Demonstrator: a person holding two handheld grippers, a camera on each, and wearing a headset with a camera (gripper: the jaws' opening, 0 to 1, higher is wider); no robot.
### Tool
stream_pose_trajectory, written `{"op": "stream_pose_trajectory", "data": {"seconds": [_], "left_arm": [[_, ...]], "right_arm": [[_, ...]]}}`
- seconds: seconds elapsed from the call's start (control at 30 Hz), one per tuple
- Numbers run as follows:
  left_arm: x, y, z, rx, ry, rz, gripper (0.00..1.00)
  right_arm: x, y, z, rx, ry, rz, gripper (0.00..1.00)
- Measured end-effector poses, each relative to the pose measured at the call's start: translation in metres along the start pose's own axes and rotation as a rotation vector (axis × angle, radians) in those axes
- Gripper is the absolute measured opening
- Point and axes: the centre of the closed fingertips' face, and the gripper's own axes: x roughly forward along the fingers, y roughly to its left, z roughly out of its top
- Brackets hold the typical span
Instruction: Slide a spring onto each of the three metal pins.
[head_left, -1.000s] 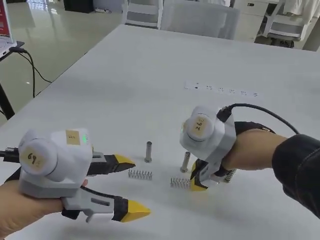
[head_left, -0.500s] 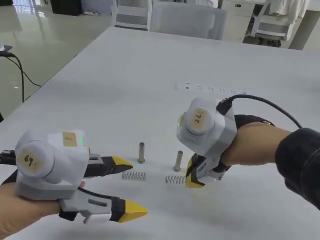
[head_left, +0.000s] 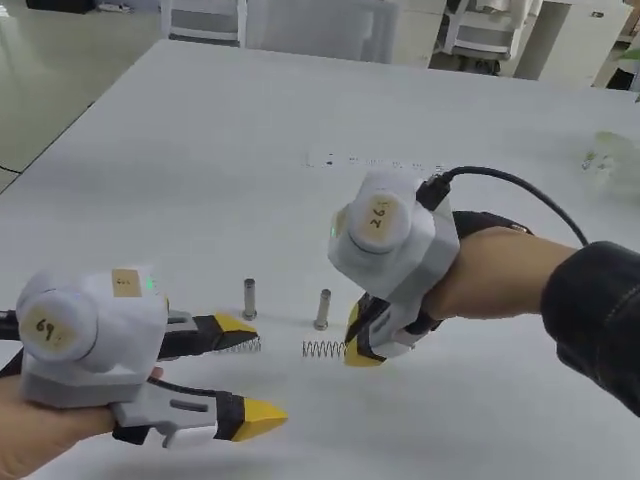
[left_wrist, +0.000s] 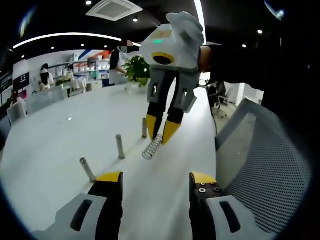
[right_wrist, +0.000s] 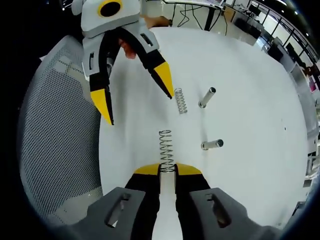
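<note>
spring (head_left: 246, 346) half behind left tongs (head_left: 260, 368) | other spring (head_left: 322, 349), end inside right tongs (head_left: 359, 353)

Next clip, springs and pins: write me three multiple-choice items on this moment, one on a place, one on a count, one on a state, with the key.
1. Where does the loose spring lie?
A. on a pin
B. on the table, by a tip of the left claw
C. inside the right claw

2. How many pins stand in the left gripper view?
A. one
B. three
C. five

3. How is the right claw?
A. wide open
B. shut on a pin
C. shut on a spring's end

Key:
1 B, it lies flat on the table beside one yellow tip of the open left claw.
2 B, three upright pins stand in a row, all bare.
3 C, its yellow tips pinch one end of the held spring.
</note>
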Motion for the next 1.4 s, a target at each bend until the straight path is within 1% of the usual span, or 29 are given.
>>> {"op": "stream_pose_trajectory", "data": {"seconds": [0.13,0.27,0.4,0.5,0.7,0.8,0.93,1.07,1.1,1.27,1.4], "left_arm": [[-0.001,-0.002,0.002,-0.008,-0.017,-0.006,0.46],[-0.002,-0.005,0.003,-0.007,-0.019,-0.018,0.46],[-0.005,-0.006,0.004,-0.008,-0.024,-0.032,0.46],[-0.007,-0.007,0.004,0.002,-0.019,-0.048,0.46],[-0.013,-0.004,0.003,0.023,-0.008,-0.070,0.45],[-0.014,-0.002,0.003,0.034,-0.010,-0.082,0.44],[-0.011,0.001,0.005,0.058,-0.022,-0.096,0.43],[-0.005,0.006,0.011,0.080,-0.055,-0.099,0.42],[-0.003,0.007,0.012,0.084,-0.061,-0.098,0.42],[0.002,0.007,0.014,0.091,-0.069,-0.105,0.41],[0.006,0.008,0.015,0.105,-0.075,-0.112,0.37]], "right_arm": [[-0.005,0.002,0.002,0.016,0.002,-0.008,0.07],[-0.009,0.007,0.009,0.028,-0.005,-0.010,0.07],[-0.012,0.013,0.015,0.035,-0.008,-0.012,0.07],[-0.013,0.016,0.019,0.044,-0.015,-0.014,0.07],[-0.015,0.019,0.025,0.063,-0.024,-0.019,0.07],[-0.017,0.020,0.027,0.071,-0.027,-0.023,0.07],[-0.021,0.017,0.028,0.081,-0.028,-0.032,0.07],[-0.024,0.012,0.026,0.085,-0.022,-0.042,0.07],[-0.024,0.011,0.024,0.082,-0.013,-0.043,0.07],[-0.025,0.010,0.022,0.068,0.003,-0.027,0.07],[-0.021,0.008,0.024,0.054,0.004,-0.016,0.07]]}}
